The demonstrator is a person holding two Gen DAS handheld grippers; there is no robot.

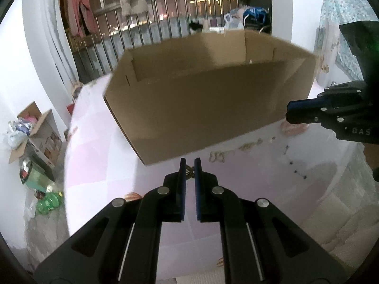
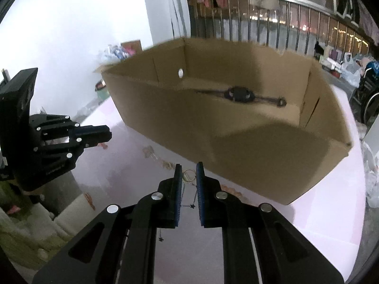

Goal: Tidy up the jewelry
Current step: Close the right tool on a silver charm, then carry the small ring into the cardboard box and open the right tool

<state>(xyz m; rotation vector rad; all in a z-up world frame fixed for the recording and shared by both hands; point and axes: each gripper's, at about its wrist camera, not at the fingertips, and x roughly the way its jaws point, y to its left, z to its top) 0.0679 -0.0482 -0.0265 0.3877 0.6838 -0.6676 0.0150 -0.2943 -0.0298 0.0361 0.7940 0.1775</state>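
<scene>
A brown cardboard box [image 1: 201, 108] stands open on a pale pink table [image 1: 99, 165]; it also shows in the right wrist view [image 2: 189, 127], with a dark watch-like piece [image 2: 239, 94] lying inside. My left gripper [image 1: 190, 165] is nearly shut on a small gold butterfly-like piece [image 1: 189, 170], held in front of the box. My right gripper [image 2: 189, 172] is nearly shut on a thin chain with gold rings [image 2: 188, 174] and dark star charms [image 2: 192, 206] hanging down. Each gripper shows in the other's view: the right one [image 1: 293, 112], the left one [image 2: 106, 133].
More jewelry lies on the table by the box: pale pink pieces [image 1: 248, 145] and a dark star chain [image 1: 295, 165]. Cartons and bags [image 1: 33, 137] sit on the floor at left. A railing with hanging clothes [image 1: 165, 35] stands behind.
</scene>
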